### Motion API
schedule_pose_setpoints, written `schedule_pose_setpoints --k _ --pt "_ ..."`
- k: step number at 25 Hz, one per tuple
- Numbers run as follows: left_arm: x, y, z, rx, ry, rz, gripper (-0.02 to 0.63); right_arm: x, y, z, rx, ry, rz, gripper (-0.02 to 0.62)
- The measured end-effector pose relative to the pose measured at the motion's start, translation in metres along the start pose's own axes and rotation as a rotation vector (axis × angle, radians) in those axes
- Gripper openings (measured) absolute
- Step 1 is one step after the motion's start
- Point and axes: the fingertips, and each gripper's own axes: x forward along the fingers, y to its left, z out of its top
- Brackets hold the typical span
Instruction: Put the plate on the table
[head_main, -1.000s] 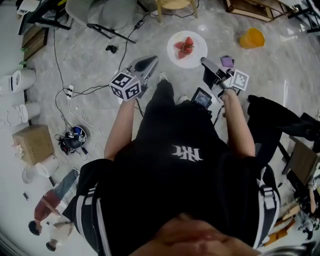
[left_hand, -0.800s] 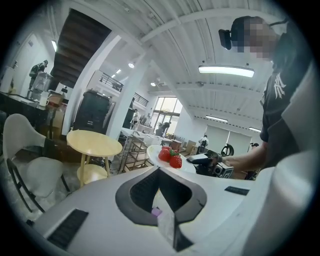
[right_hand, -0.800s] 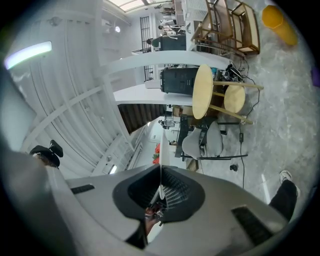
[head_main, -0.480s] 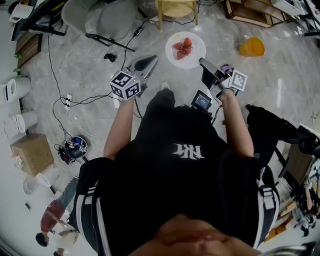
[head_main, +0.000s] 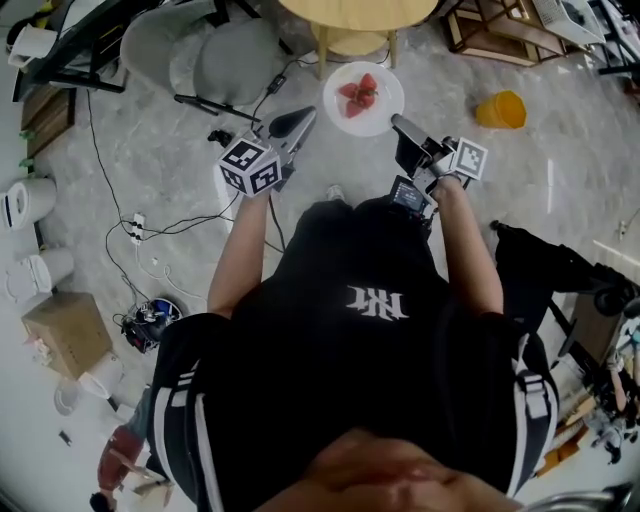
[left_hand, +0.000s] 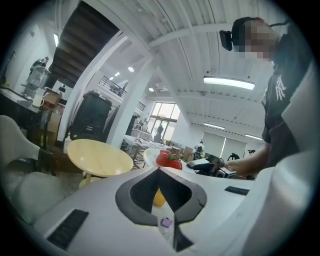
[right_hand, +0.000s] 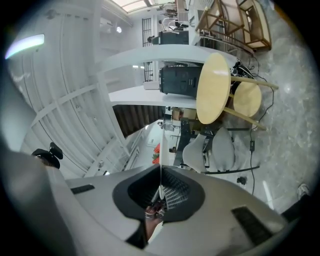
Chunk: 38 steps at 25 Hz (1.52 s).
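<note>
Two fingers (right_hand: 192, 199) of the right gripper (right_hand: 160, 172) are pinching down on the plate (right_hand: 160, 142), and its thin white rim is running edge-on straight between them. That grip is taking the plate by its right side, as the head view is showing it. Across the way, the left gripper (left_hand: 159, 169) is holding its own fingers (left_hand: 131, 196) together at the tips, and nothing is sitting between them. Those tips are pointing at the plate's left rim, just beside it, though whether they are touching it is hard to tell. Strawberries (head_main: 358, 95) are riding on the plate, red and bunched near its middle.

The plate is hanging in the air between the two grippers, out in front of the person and above the marble floor (head_main: 180, 170). It is sitting just short of the round wooden desk (head_main: 355, 12), whose near edge is showing at the top of the head view. A stool (head_main: 355, 42) is standing under that edge. An orange cup (head_main: 500, 108) is lying on the floor well off to the right, and a grey chair (head_main: 215, 50) is standing to the left of the desk.
</note>
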Motion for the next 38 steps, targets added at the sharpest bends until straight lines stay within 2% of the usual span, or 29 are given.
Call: schedule_pose_setpoints --k 4,9,18,22,25,29,32,38 --pt "-0.002 0.031 0.011 -0.031 -0.03 0.03 0.003 0.008 -0.005 0.021 0.014 -0.025 -0.023 0.009" --pt "0.015 0.056 0.019 -0.04 -0.022 0.036 0.003 0.014 -0.012 0.061 0.012 -0.062 -0.029 0.009" --pt "0.08 0.091 0.028 -0.053 0.036 0.044 0.003 0.025 -0.035 0.143 0.052 -0.09 0.038 0.009" --pt "0.119 0.111 0.043 -0.041 0.066 0.064 0.003 0.033 -0.041 0.187 0.049 -0.049 0.045 0.009" --pt "0.147 0.125 0.065 -0.005 0.05 0.082 0.003 0.041 -0.044 0.225 0.044 -0.01 0.058 0.009" --pt "0.183 0.144 0.088 0.004 0.056 0.106 0.003 0.05 -0.05 0.271 0.044 0.026 0.08 0.009" --pt "0.199 0.156 0.098 0.012 0.075 0.126 0.003 0.058 -0.059 0.295 0.047 0.052 0.09 0.009" --pt "0.212 0.185 0.119 0.045 0.042 0.149 0.003 0.086 -0.074 0.322 0.078 0.075 0.089 0.009"
